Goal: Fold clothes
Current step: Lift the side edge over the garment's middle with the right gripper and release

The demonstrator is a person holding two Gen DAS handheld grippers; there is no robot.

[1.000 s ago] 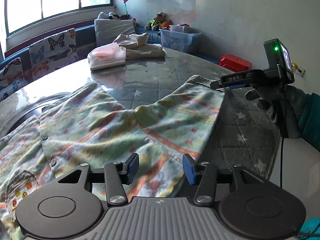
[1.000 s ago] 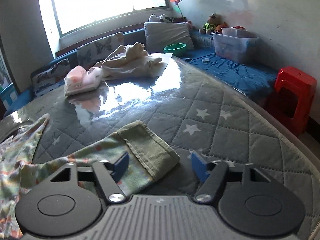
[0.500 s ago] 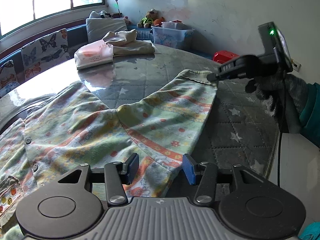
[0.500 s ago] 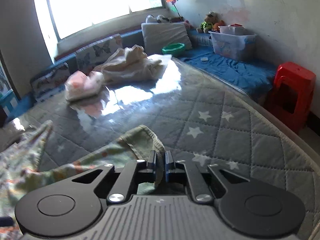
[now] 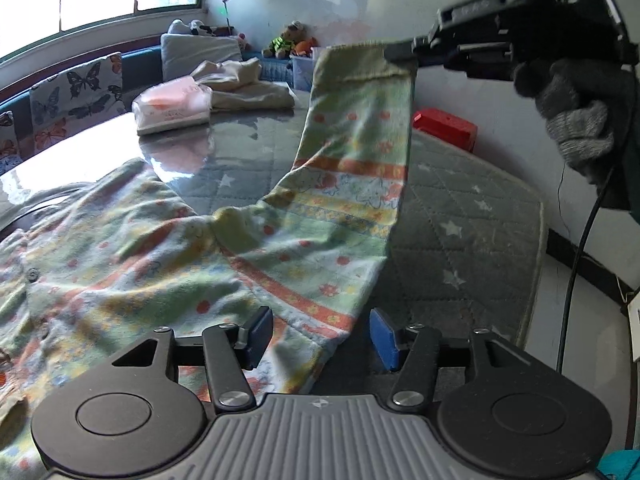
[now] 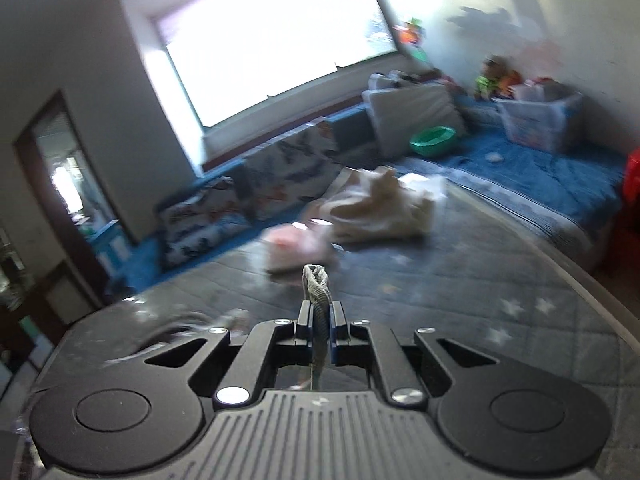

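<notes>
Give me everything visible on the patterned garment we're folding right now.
The garment is soft, fleecy-looking pale green cloth with orange bands and small flower prints, with buttons near its left side. Its body lies rumpled on the quilted star-print table cover. One sleeve is lifted off the table, its cuff clamped in the right gripper. The left gripper hangs open at the hem, its jaws either side of the edge.

Definitely someone's home, a lived-in family room: a long blue window bench (image 6: 532,168) with butterfly-print cushions (image 5: 76,92), stuffed toys (image 5: 288,40) in the corner, a clear plastic storage bin (image 6: 536,124) (kid stuff, probably), and a grey star-quilted mat (image 5: 452,216).
</notes>
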